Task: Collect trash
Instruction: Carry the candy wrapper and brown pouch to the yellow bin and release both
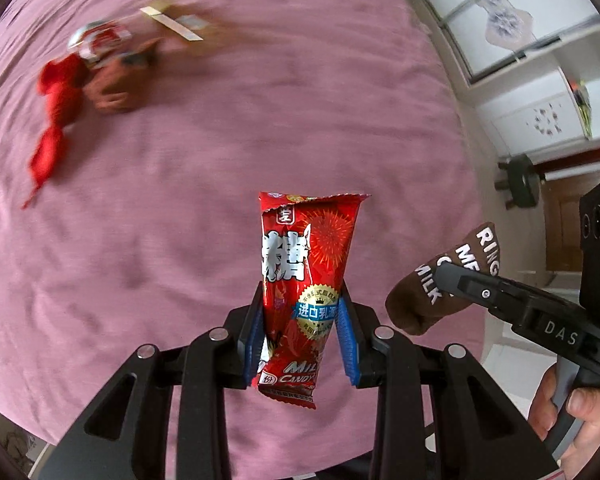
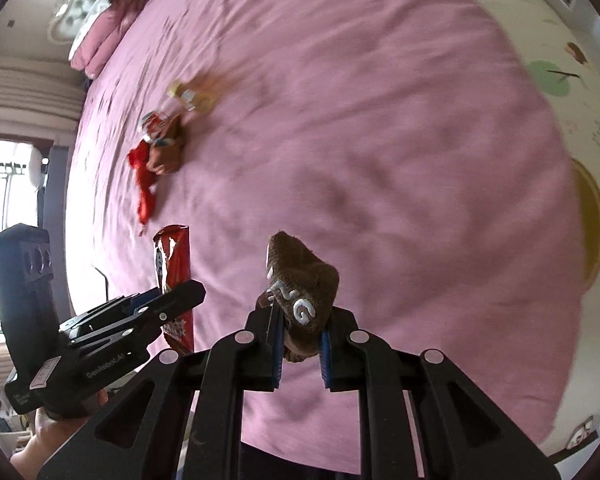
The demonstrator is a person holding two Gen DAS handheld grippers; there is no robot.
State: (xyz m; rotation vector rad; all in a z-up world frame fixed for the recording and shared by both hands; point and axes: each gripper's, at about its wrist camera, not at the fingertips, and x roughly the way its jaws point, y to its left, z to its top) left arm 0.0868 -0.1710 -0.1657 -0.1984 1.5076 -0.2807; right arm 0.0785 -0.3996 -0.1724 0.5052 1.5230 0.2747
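The left gripper (image 1: 300, 344) is clamped on a red candy wrapper (image 1: 300, 280), the right gripper (image 2: 300, 344) on a brown sock (image 2: 302, 288) — both lifted above the pink bed (image 1: 260, 128). A small pile of trash (image 1: 100, 68) remains there, not yet collected.

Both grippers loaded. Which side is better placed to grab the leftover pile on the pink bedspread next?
Neither yet: left gripper holds the red candy wrapper, right gripper holds the brown knitted sock. After unloading, probably left: the pile lies on its side.
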